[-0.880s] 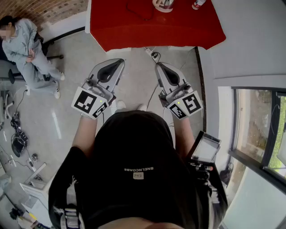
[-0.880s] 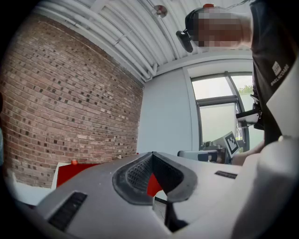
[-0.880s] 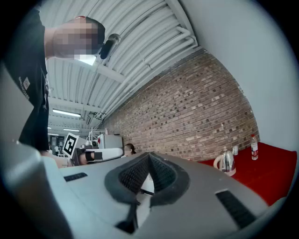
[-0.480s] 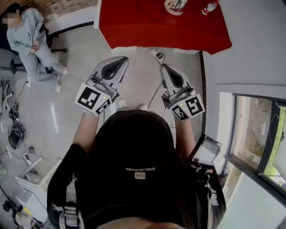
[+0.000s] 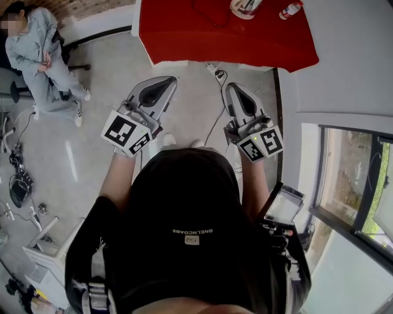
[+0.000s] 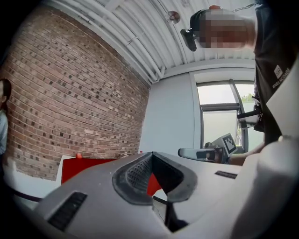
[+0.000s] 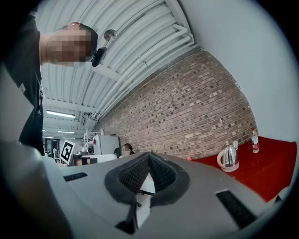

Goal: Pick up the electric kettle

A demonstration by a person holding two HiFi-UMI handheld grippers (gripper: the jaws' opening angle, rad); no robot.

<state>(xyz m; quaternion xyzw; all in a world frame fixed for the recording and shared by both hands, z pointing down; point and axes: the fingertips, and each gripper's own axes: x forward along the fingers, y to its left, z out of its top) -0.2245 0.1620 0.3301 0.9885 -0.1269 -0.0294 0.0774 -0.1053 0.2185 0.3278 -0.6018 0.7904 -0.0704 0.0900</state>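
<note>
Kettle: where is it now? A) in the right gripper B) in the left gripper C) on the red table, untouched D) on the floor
C: the kettle stands on the red table, well ahead of the left gripper and right gripper, both shut and empty.

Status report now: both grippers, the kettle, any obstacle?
Left gripper shut, empty. Right gripper shut, empty. Kettle untouched on red table, far ahead. Floor cable between.

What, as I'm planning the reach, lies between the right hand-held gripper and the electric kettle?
In the head view: grey floor with a white power strip and cable, then the red table bearing the electric kettle.
</note>
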